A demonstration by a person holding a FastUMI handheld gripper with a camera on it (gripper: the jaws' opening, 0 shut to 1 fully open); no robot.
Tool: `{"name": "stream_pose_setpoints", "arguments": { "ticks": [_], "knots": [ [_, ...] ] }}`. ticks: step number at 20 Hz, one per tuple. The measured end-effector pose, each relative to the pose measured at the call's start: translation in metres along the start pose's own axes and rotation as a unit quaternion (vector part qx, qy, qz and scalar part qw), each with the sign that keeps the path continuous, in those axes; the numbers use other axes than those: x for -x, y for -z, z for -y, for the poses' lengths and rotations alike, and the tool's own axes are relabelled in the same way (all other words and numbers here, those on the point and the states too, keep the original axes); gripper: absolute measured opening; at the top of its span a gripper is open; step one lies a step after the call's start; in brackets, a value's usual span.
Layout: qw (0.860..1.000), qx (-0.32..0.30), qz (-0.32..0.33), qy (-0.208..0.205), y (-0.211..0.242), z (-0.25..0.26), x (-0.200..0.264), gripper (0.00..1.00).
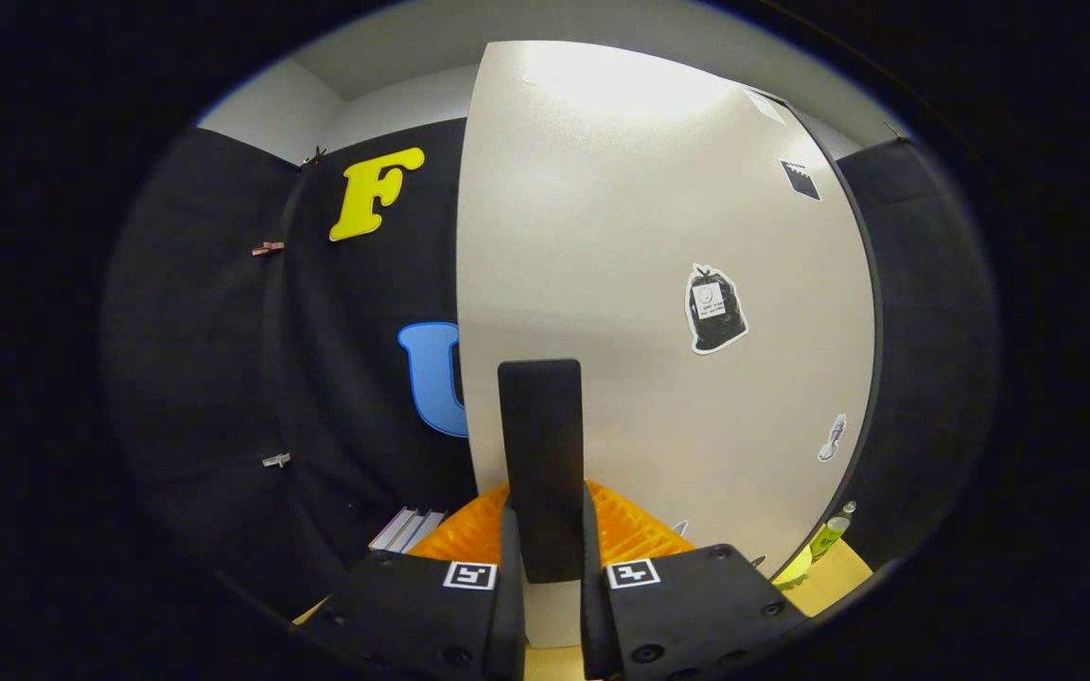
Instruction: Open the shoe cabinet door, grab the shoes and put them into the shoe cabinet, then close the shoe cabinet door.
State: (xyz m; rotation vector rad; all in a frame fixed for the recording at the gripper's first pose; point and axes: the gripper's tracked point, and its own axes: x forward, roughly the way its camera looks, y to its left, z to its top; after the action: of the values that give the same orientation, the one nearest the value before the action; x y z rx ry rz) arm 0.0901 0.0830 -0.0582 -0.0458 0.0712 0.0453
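Observation:
The shoe cabinet's white door [621,236] rises right in front of me and carries a few stickers. A black upright handle [540,454] on the door stands between my fingers. My gripper [546,530] is shut on this handle, one finger pressing on each side of its lower part. The door's left edge shows against the black cloth wall behind it. I cannot tell how far the door is swung. The cabinet's inside is hidden.
A yellow-green bottle [829,536] stands low on the right by the door's edge, on a light wooden surface [838,579]. Some flat grey items [408,530] lie low on the left by the cloth wall. Small clips [268,248] hang on the cloth.

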Motion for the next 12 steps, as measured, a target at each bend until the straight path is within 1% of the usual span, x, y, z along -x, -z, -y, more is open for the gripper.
{"name": "stream_pose_setpoints", "arguments": {
  "ticks": [7, 12],
  "knots": [
    [1.0, -0.009, -0.006, -0.01, -0.004, 0.023, 0.065, 0.27],
    [0.999, -0.01, -0.018, -0.029, -0.004, 0.045, 0.103, 0.27]
  ]
}}
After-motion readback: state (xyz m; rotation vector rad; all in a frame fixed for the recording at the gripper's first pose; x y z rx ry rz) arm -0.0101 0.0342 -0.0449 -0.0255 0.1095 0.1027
